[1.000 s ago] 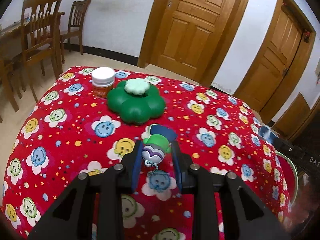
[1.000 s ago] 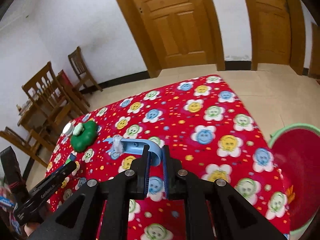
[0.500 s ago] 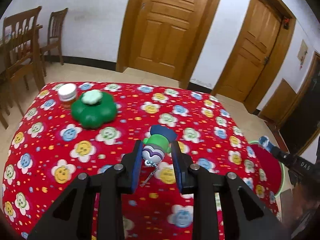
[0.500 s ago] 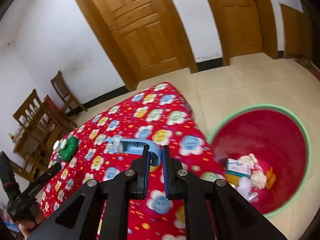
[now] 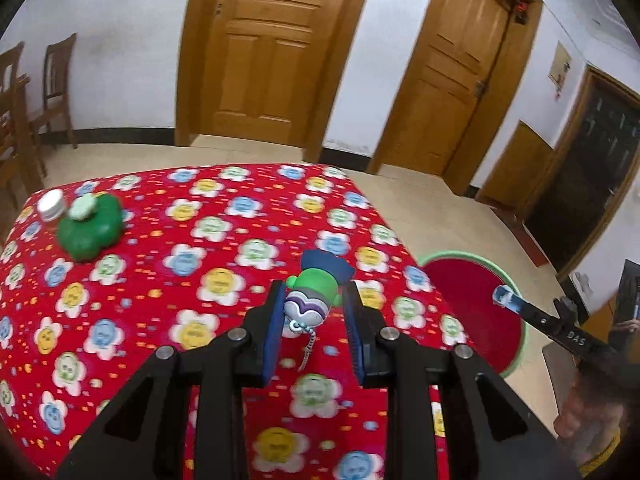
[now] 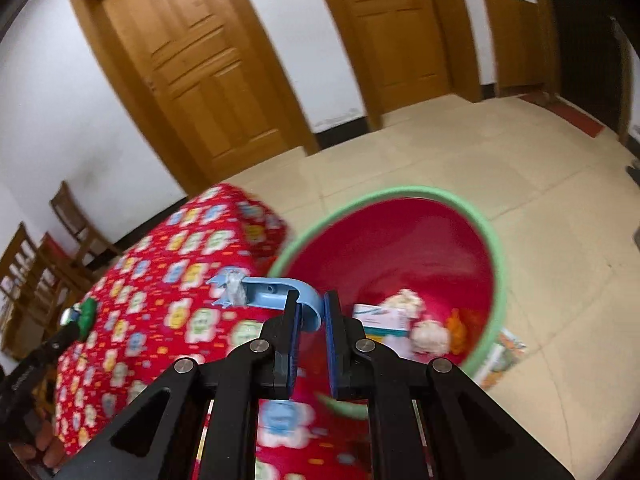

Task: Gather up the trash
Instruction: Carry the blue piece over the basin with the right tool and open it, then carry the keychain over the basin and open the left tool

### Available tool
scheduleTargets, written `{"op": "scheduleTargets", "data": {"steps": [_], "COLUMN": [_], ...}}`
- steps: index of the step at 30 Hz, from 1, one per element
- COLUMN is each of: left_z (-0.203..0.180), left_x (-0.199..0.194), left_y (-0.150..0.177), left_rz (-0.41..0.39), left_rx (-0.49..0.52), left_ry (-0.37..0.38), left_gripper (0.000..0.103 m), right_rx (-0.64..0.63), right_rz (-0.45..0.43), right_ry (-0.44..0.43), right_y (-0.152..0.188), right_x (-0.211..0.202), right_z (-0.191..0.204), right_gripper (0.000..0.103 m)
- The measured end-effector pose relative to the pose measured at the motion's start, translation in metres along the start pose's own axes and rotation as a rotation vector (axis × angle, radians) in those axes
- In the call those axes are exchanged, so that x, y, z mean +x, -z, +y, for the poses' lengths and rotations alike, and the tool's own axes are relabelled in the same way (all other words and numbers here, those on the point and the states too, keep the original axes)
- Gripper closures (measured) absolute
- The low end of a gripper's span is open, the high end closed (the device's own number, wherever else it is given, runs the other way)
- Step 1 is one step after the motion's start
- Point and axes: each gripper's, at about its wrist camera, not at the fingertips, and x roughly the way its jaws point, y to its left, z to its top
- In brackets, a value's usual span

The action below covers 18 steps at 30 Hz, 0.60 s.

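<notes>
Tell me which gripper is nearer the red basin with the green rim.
Right. The right gripper, holding a blue plastic piece, is right at the red basin's green rim. The left gripper, holding a green toy figure, is over the table, short of it.

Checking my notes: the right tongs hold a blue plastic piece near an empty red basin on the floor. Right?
Not quite: the red basin is not empty. The right wrist view shows a small box and crumpled scraps inside. The right tongs do hold the blue plastic piece.
</notes>
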Motion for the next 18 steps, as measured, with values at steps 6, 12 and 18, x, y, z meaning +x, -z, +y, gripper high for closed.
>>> {"op": "scheduleTargets", "data": {"steps": [6, 12, 18], "left_z": [-0.038, -0.072, -0.100], "left_x": [0.011, 0.024, 0.037], "left_y": [0.003, 0.006, 0.009], "left_rz": [0.030, 0.062, 0.088], "left_rx": [0.061, 0.122, 0.171], "left_ry": [0.040, 0.069, 0.096], "left_gripper": [0.075, 0.075, 0.075], "right_rx": [0.028, 0.066, 0.091], "right_rz": [0.019, 0.057, 0.054], "right_ry": [0.086, 0.084, 0.059], "right_y": [0.005, 0.009, 0.009], "right_x": [0.004, 0.014, 0.015], "right_z": [-0.034, -0.059, -0.073], "right_gripper": [0.091, 0.088, 0.085]}}
